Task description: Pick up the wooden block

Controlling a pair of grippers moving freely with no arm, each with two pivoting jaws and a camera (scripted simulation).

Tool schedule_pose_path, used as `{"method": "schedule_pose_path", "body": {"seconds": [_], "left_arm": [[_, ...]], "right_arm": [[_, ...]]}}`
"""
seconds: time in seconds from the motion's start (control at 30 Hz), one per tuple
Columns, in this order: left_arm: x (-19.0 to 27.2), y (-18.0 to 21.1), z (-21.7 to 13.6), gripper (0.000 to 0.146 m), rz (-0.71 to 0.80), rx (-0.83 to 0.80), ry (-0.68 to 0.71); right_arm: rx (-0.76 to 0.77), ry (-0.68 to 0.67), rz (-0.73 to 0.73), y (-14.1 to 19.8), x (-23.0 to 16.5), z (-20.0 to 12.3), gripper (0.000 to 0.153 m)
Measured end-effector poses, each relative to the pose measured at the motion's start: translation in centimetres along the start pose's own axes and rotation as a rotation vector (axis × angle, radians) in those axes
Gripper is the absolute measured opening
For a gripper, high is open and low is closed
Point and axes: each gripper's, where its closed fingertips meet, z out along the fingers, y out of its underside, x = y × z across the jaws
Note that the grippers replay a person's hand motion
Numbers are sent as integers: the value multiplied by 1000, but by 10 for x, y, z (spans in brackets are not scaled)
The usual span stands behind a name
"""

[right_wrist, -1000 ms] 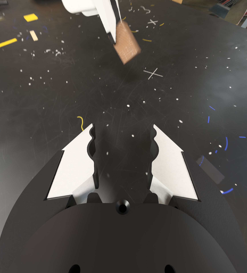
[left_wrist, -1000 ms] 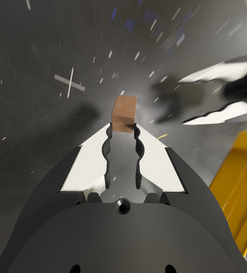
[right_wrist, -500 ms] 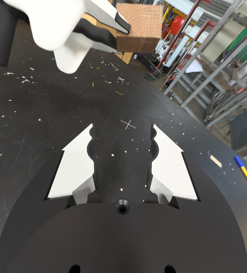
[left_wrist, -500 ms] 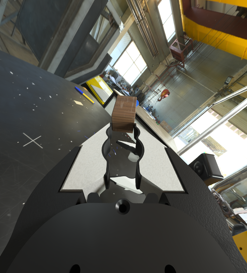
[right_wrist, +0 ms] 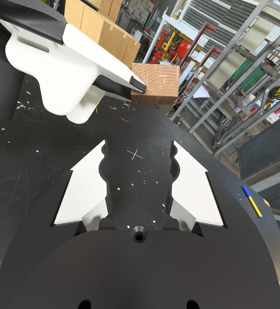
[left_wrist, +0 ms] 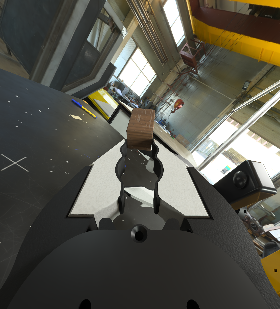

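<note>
The wooden block [left_wrist: 140,129] is a small brown cuboid clamped between the tips of my left gripper [left_wrist: 139,144], well above the black table [left_wrist: 35,142]. In the right wrist view the same block [right_wrist: 155,84] hangs in the air at the top centre, held by the left gripper's white fingers [right_wrist: 102,66]. My right gripper [right_wrist: 139,147] is open and empty, low over the table, below and in front of the held block. Part of the right gripper shows at the right of the left wrist view [left_wrist: 243,182].
A blue and yellow pen [right_wrist: 252,201] lies near the table's right edge; it also shows in the left wrist view [left_wrist: 84,108]. A white cross mark [right_wrist: 134,154] is on the table between my right fingers. Cardboard boxes [right_wrist: 102,28] and metal racks [right_wrist: 236,75] stand beyond the table.
My left gripper has lifted the block higher and tilted up, so it now faces the hall instead of the table. My right gripper has also tilted up and stayed open.
</note>
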Motion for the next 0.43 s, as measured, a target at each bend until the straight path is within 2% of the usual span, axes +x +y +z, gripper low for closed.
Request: {"method": "schedule_pose_path", "body": {"seconds": [0.43], "left_arm": [[-12, 13, 0, 29, -48, 100, 21]], "right_arm": [[-18, -10, 12, 12, -4, 3, 75]]}}
